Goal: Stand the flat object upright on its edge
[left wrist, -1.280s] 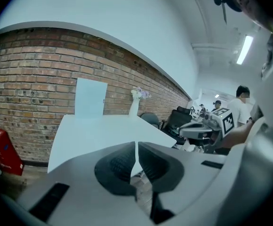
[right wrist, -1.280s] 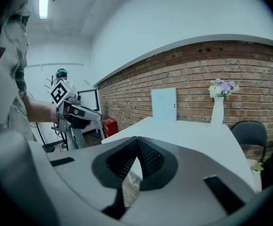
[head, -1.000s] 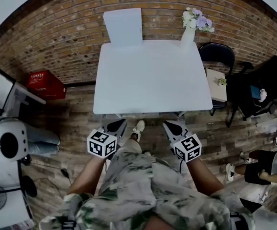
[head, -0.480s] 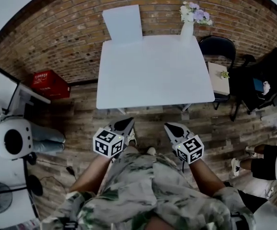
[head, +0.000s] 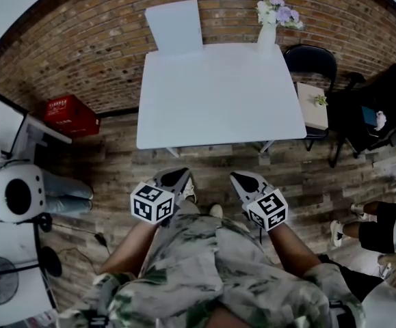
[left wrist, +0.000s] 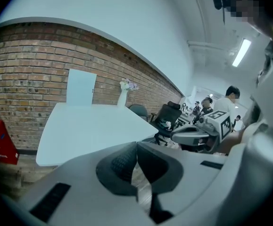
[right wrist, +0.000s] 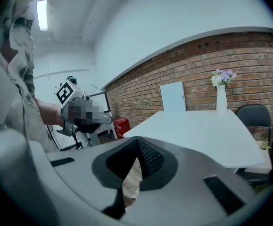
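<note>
The table top is smooth, matt white, and the flat panel at its far edge looks equally smooth. The far wall is rough red brick. The floor is weathered wood planking. The crate on the left looks like red plastic

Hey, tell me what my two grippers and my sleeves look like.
The left gripper and right gripper both have pale grey shells that taper to a point, lined inside with dark, finely textured pads. Each carries a white cube printed with black square markers. You wear a loose, pale, leaf-patterned garment whose sleeves leave the forearms bare.
</note>
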Demonstrator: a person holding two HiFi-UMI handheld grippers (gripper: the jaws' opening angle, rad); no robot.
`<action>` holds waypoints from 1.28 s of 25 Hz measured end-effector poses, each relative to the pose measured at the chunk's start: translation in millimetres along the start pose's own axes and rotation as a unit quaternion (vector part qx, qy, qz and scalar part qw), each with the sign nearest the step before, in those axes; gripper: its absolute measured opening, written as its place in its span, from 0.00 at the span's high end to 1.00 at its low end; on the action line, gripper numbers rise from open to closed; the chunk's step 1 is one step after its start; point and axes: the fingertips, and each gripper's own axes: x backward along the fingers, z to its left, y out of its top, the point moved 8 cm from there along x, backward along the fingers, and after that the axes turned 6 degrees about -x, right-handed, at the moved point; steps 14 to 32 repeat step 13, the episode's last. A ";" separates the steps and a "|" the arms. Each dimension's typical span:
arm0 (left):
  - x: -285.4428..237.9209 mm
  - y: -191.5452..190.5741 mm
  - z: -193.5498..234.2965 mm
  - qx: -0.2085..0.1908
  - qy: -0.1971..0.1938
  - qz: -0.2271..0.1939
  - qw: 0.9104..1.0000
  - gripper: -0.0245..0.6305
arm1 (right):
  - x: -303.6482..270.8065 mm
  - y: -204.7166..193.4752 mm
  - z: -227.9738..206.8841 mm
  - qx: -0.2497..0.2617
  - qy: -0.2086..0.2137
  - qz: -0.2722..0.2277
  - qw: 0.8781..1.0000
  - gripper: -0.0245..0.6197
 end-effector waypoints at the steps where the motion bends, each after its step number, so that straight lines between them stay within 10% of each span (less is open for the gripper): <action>1: -0.4 -0.2 -0.3 -0.001 -0.001 0.001 1.000 0.92 | 0.4 1.2 -0.3 0.001 -0.001 -0.002 1.000 0.93; 32: -22.1 10.6 -0.5 -0.021 -0.015 0.002 1.000 0.92 | 6.8 6.4 -14.7 0.005 -0.015 -0.014 1.000 0.93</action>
